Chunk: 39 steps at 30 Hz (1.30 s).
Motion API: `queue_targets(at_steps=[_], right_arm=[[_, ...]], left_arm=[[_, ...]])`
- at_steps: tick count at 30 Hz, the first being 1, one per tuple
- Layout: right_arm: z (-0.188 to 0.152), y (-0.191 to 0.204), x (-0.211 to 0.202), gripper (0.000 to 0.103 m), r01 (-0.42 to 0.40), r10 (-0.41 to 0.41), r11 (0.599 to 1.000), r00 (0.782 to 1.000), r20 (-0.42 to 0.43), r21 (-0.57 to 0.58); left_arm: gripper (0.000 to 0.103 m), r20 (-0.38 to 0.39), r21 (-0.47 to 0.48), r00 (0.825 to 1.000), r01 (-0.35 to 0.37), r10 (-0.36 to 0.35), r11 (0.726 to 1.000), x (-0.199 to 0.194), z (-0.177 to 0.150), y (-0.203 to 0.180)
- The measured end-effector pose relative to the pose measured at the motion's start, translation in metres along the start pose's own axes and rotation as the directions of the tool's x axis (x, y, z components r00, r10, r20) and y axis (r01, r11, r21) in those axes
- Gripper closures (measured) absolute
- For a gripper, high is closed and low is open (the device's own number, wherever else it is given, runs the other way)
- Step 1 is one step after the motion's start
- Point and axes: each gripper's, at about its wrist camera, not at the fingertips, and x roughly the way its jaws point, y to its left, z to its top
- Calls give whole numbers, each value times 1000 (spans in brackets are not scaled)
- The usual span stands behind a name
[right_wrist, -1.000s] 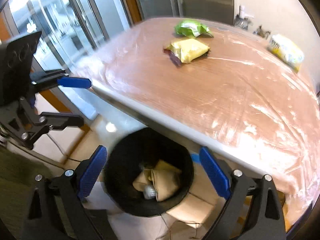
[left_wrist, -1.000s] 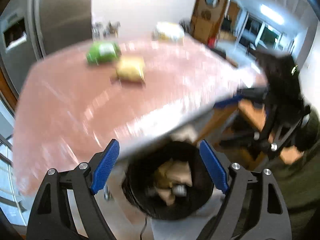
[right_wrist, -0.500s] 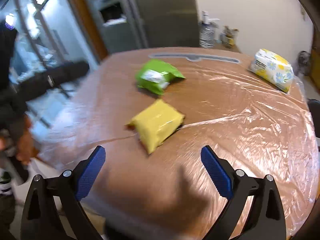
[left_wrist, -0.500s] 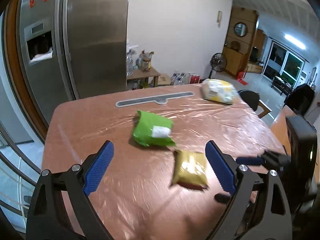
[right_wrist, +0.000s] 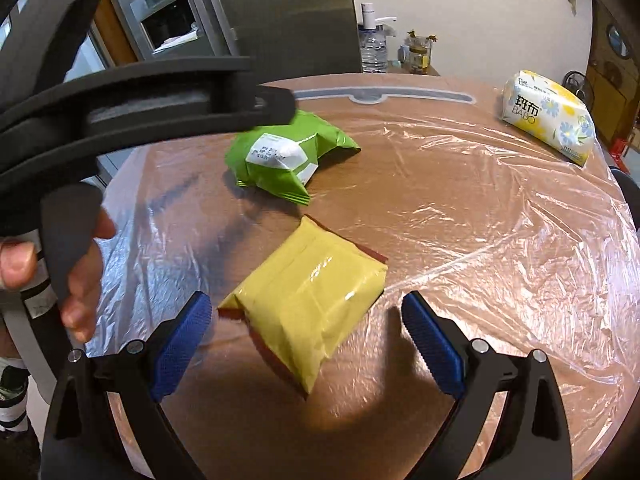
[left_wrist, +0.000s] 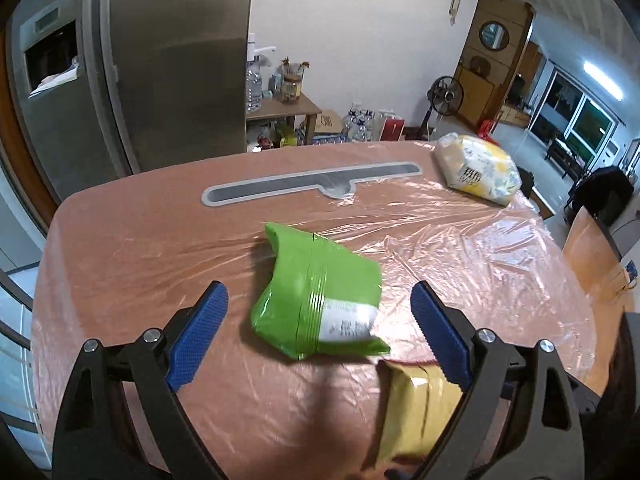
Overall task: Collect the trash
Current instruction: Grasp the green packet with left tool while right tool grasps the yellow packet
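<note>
A crumpled green wrapper [left_wrist: 320,296] with a white label lies on the plastic-covered table [left_wrist: 132,240]. My left gripper [left_wrist: 320,332] is open above it, the wrapper between its blue pads without contact. Just right of it lies a yellow packet [left_wrist: 416,404], partly behind the right finger. In the right wrist view the yellow packet [right_wrist: 312,304] sits between the open pads of my right gripper [right_wrist: 306,340], untouched. The green wrapper [right_wrist: 280,160] lies beyond it, partly hidden by the left gripper's black body [right_wrist: 120,92], held by a hand [right_wrist: 80,276].
A yellow-and-white tissue pack [left_wrist: 478,174] rests at the table's far right corner. A grey inlaid strip [left_wrist: 312,186] runs along the far side. A steel fridge [left_wrist: 152,60] stands behind the table, and a low shelf with bottles [left_wrist: 280,104] beside it.
Both grippers swung away from the black bin at the table's edge to over the table. The left now frames the green wrapper and the right frames the yellow packet. Both stayed open.
</note>
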Motion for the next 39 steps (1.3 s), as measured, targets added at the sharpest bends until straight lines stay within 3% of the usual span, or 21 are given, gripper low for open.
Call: queue_targets(at_steps=[6,11,13,15,19,23,25,26,33,35,37,39], right_arm=[[5,3,8,10,26,-26,1000,1000,-8,-11],[8,-7,5,20,-11,10,1000,1000,-14,-10],[8,-12,2,26,-41,41,999,999,-15,-4],[6,-17,-1,30,-66,66,998,998,-14,-7],[2,-28,-8,38,-75,75,997,997,-10,-18],[4,-31,-16,35,-53,53,998,998,17,19],[5,-30,-17,21,-70,69,996,997,22,53],[5,-27,-17,19,-66,65,996,998,26,60],[11,-10,-1,19,8,-8,996,1000,0,91],[11,-6,0,23,24,-24,998,1000,-2,66],[13,-3,2,39,46,-46,999,999,-11,25],[14,-6,1,43,27,-27,1000,1000,-14,14]], left_arm=[[9,-29,8,1000,4,-4,1000,19,7,4],[10,-40,9,999,17,-16,1000,27,9,9],[14,-44,6,999,26,-25,1000,29,9,11],[27,-49,0,998,47,-47,999,30,8,13],[30,-46,17,997,58,-58,998,28,6,13],[30,-41,49,998,54,-52,997,26,4,7],[31,-42,50,998,55,-53,997,26,4,7],[31,-47,45,997,59,-57,997,26,5,7],[30,-35,38,999,33,-32,999,27,6,8],[30,-34,45,999,31,-29,999,26,6,8],[31,-34,46,999,31,-30,998,27,6,8],[33,-31,47,999,30,-29,998,26,6,8]])
